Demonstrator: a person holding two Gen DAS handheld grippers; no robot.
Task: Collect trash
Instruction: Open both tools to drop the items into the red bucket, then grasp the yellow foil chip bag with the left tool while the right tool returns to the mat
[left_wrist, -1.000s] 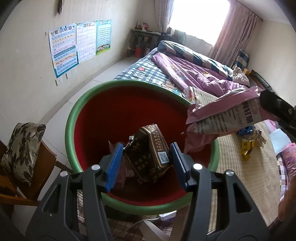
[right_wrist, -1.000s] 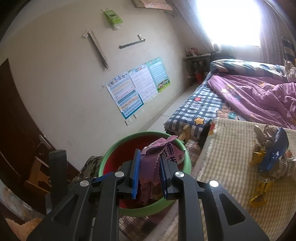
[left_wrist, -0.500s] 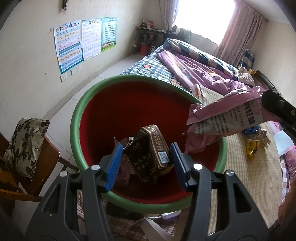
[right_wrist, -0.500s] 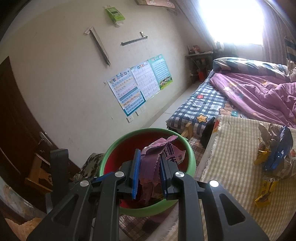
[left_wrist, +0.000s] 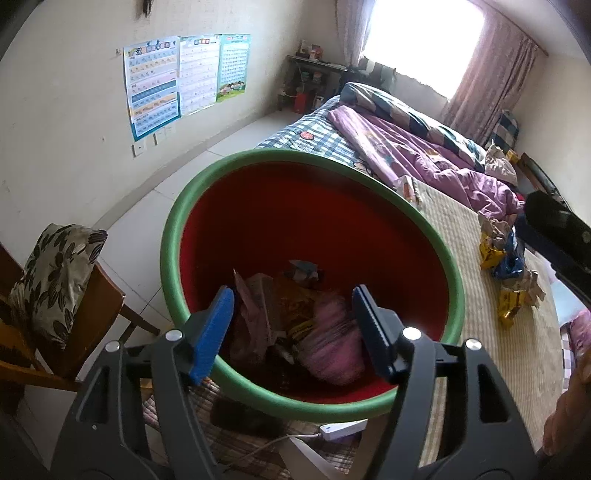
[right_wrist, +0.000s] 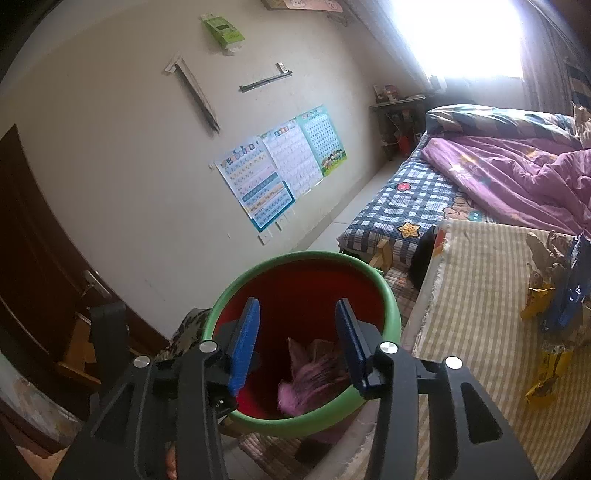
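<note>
Trash drops free: the jaws of the left gripper (left_wrist: 293, 330) and the right gripper (right_wrist: 297, 341) have just been opening and now stand released, nothing pressed between them, both held over the red bin (left_wrist: 369, 162) so the pieces fall inside. A pink wrapper (left_wrist: 332, 349), blurred and seemingly mid-fall, lies roughly lengthwise toward the near rim among other scraps. More wrappers (left_wrist: 504, 251) wait on the bed's checked mat (left_wrist: 498, 350).

Sunlit bedroom: curtained window (left_wrist: 424, 40), bed (left_wrist: 388, 136), wall posters (left_wrist: 184, 77).
</note>
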